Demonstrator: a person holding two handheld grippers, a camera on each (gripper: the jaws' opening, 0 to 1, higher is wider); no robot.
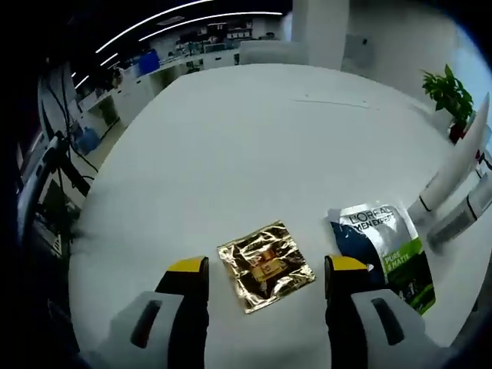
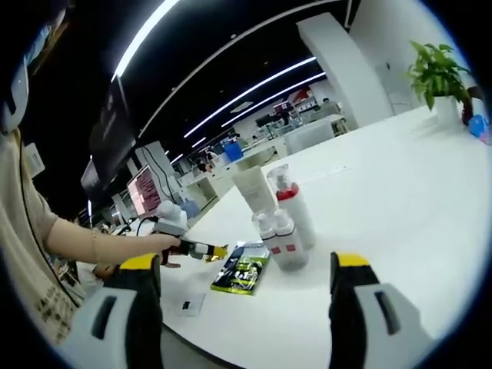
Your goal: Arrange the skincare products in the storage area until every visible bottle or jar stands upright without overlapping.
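A gold foil sachet lies flat on the white table, between the jaws of my open left gripper, which hovers over it. To its right lies a L'Oreal pouch, blue, white and green. White bottles stand at the right edge. In the right gripper view a white tube, a pump bottle with a red band and two small red-labelled bottles stand together, upright. The pouch lies in front of them. My right gripper is open and holds nothing.
A person's hand holds the left gripper low over the table's left side. A small pale square lies near the table's edge. A potted plant stands at the far right, with bare tabletop before it.
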